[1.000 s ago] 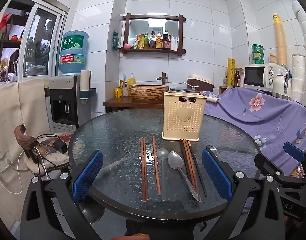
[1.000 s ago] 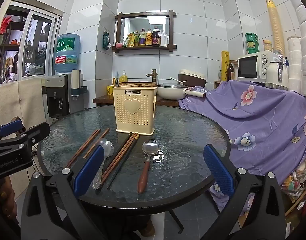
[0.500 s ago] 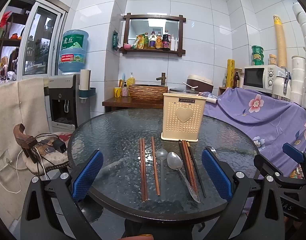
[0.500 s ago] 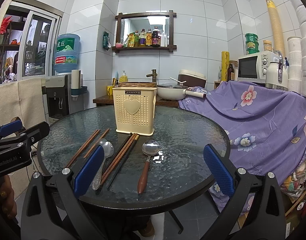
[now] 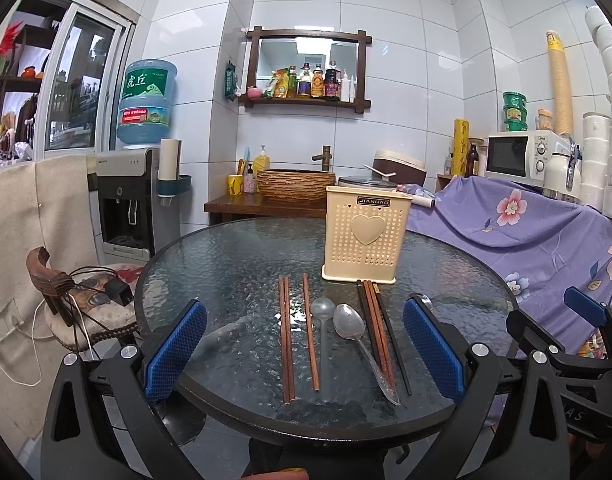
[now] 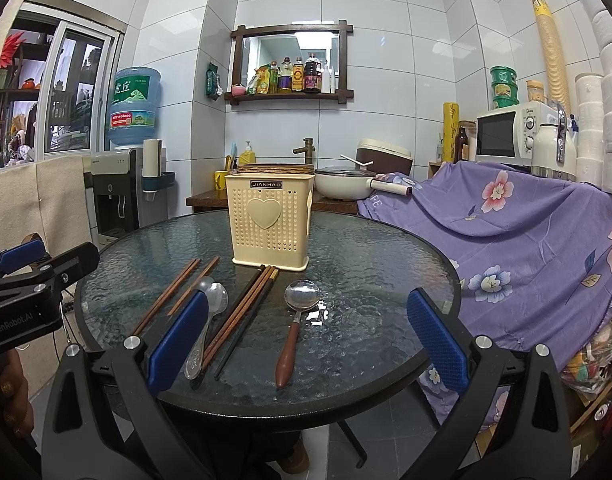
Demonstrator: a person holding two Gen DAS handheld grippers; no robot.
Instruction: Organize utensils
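Note:
A cream perforated utensil holder (image 5: 366, 236) (image 6: 271, 224) stands upright on the round glass table (image 5: 234, 264) (image 6: 370, 256). In front of it lie brown chopsticks (image 5: 286, 336) (image 6: 166, 298), a clear plastic spoon (image 5: 323, 336), a metal spoon (image 5: 356, 340) (image 6: 206, 326), darker chopsticks (image 5: 380, 328) (image 6: 244, 312) and a wooden-handled spoon (image 6: 296, 328). My left gripper (image 5: 304, 354) is open and empty at the table's near edge, above the chopsticks. My right gripper (image 6: 308, 344) is open and empty, around the wooden-handled spoon's handle end.
A purple flowered cloth (image 5: 526, 236) (image 6: 518, 224) covers furniture to the right. A stool with cables (image 5: 86, 296) and a water dispenser (image 5: 134, 184) stand left. A side table with a basin (image 5: 296, 186) is behind. The left gripper's body (image 6: 30, 284) shows at the right view's left edge.
Both grippers have barely drifted. The utensils and the holder have not moved.

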